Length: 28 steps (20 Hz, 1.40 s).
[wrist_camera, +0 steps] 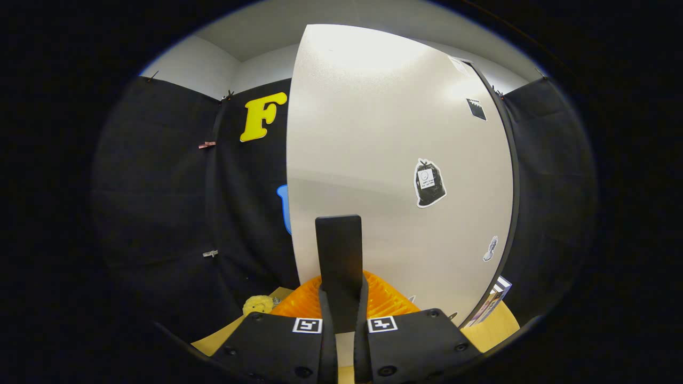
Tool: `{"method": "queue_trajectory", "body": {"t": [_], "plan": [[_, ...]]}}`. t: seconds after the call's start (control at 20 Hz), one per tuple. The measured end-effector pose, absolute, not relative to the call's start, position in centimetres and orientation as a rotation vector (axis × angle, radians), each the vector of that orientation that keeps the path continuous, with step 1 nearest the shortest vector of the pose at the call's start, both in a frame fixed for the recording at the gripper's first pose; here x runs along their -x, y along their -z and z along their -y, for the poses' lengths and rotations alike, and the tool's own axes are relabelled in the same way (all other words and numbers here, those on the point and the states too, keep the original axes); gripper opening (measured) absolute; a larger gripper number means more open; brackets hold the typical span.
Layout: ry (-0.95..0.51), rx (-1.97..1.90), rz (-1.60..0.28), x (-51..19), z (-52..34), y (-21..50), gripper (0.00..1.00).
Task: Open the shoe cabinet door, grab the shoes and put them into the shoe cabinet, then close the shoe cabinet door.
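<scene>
Tool (339,266) fingers are sitting pressed together, holding nothing, tips right up against the white shoe cabinet door (395,160) filling centre frame. Judgement: closing push; keep pressing flat near the free edge until the door is seating. Orange ribbed item (384,301) is lying lower centre on the tabletop (496,328).

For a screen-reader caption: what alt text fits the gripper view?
The hand-held gripper, fingers closed together with nothing between them, points at a pale cabinet door bearing stickers. An orange ribbed object and a small yellow object sit low beyond the fingers.
</scene>
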<state>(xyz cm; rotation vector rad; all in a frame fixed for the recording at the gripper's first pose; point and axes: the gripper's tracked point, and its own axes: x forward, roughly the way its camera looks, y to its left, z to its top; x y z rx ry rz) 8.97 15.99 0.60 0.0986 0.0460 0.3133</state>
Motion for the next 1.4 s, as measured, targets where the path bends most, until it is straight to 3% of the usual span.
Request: {"method": "queue_trajectory", "body": {"t": [0.65, 1.4], "plan": [[-0.362, -0.115, -0.05, -6.0, -12.9, -0.8, 0.16], [-0.244, -0.141, -0.045, -4.8, -7.9, -0.8, 0.15]]}}
